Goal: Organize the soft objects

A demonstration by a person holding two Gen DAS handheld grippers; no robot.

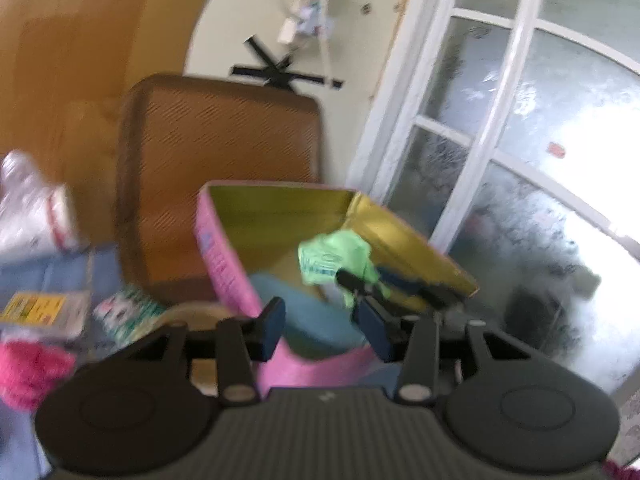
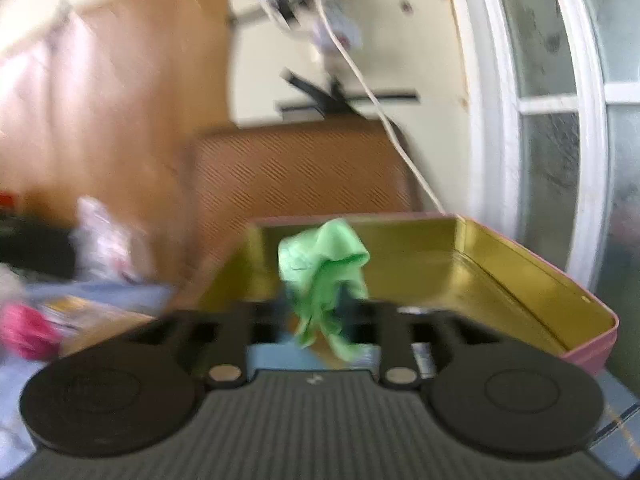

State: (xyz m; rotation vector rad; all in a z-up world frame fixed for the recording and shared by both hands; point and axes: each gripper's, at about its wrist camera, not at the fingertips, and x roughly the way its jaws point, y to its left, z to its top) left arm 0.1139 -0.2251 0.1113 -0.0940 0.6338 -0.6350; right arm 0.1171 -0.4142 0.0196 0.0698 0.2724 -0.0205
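Note:
A pink tin (image 1: 224, 264) with a gold inside stands open in front of both grippers, its far wall (image 2: 420, 248) toward the window. My left gripper (image 1: 324, 326) is open and straddles the tin's near wall, pads clear of it; a blue cloth (image 1: 308, 312) lies inside just beyond. From the right, my right gripper (image 1: 376, 280) reaches over the tin. It is shut on a crumpled light green cloth (image 2: 324, 264), which bunches up above the fingers and hangs down below them. The right wrist view is blurred.
A brown mesh panel (image 1: 216, 168) stands behind the tin, a white-framed window (image 1: 484, 132) to its right. On the blue cover to the left lie a pink fuzzy thing (image 1: 28, 368), a patterned cloth (image 1: 124, 312), a yellow packet (image 1: 36, 308) and a white bag (image 1: 28, 208).

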